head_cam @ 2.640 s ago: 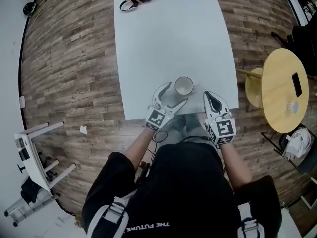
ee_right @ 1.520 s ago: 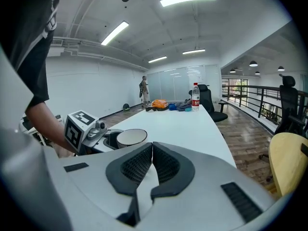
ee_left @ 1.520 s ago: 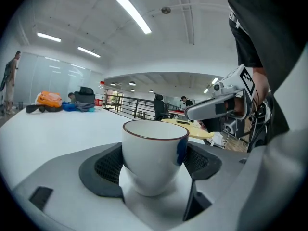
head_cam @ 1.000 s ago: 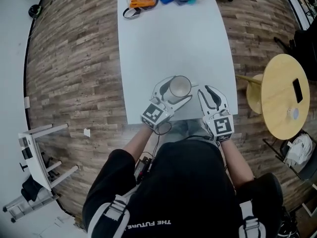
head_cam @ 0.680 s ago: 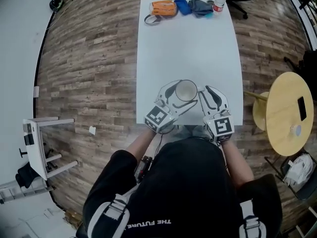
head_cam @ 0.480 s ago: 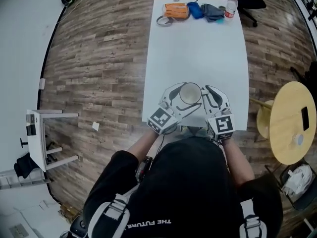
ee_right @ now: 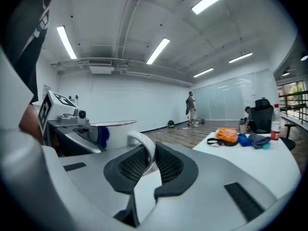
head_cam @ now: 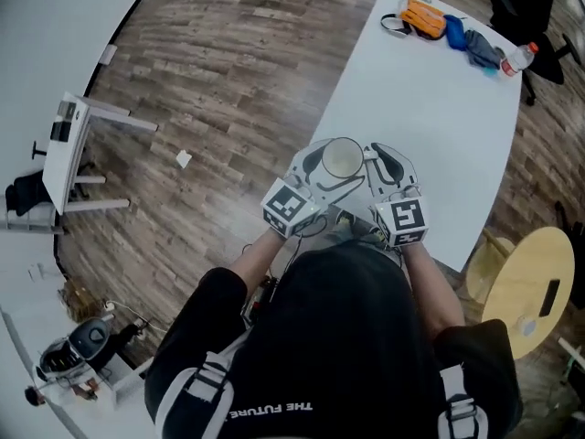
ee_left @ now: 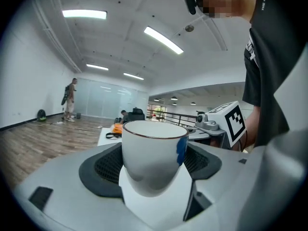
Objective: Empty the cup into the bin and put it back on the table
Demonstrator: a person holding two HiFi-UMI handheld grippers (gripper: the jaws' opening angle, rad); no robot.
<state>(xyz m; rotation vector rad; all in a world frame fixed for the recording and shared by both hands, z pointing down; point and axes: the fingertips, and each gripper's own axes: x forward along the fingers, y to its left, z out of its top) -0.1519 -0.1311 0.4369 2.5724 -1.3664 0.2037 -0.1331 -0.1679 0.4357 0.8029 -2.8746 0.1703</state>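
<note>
Far left: white stand on wood-plank floor. Centre: left gripper clamped round white cup, upright at near corner of white table; beside it right gripper, jaws closing, its handle between them. Far end: orange pouch. Lower right: round yellow table.

Open office-like hall, wood-plank floor, white table, ceiling strip lights, glass partitions

cup underside: hidden | cup contents: too small to tell | yellow round table: cut off at right edge
</note>
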